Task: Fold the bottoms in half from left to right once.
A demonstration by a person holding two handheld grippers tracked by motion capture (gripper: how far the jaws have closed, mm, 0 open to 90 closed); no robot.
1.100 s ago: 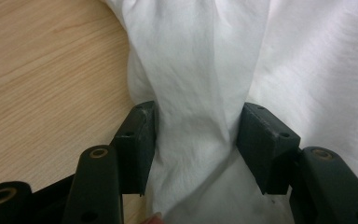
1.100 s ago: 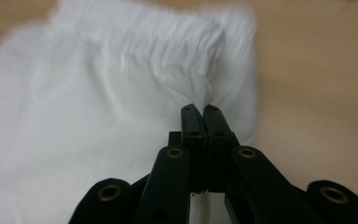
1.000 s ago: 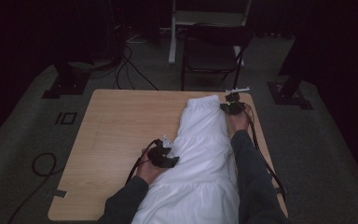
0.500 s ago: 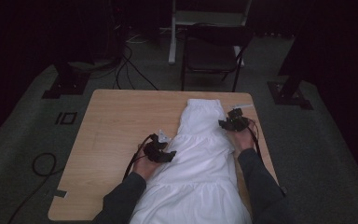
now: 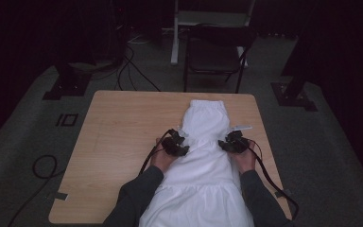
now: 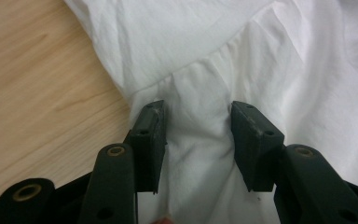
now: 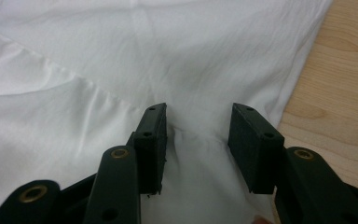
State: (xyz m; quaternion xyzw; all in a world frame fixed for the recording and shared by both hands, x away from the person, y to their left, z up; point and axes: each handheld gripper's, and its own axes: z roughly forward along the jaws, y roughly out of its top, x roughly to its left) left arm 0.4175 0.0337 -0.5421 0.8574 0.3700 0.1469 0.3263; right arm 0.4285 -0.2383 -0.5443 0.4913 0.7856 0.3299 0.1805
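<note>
A white garment point(image 5: 205, 123) lies lengthwise on the wooden table point(image 5: 123, 142), its lower part running off the near edge. My left gripper point(image 5: 183, 143) is at its left edge, level with the gathered seam point(image 6: 205, 60). Its jaws have just been closing and stand apart, with a puckered fold of cloth point(image 6: 196, 140) between them, in the left gripper point(image 6: 196, 112) view. My right gripper point(image 5: 223, 144) is at the garment's right edge, directly opposite. Its jaws have opened within the last second and rest apart on the cloth point(image 7: 121, 56), in the right gripper point(image 7: 198, 112) view.
A small white strip point(image 5: 242, 128) lies on the table beside the garment's right edge. Behind the table stands a dark folding chair point(image 5: 215, 52). Cables point(image 5: 42, 165) lie on the carpet at the left. Bare wood spreads left of the garment.
My right gripper came back from the garment's far end along its right edge, towards the person, and opened. My left gripper moved a little forward and inward along the left edge.
</note>
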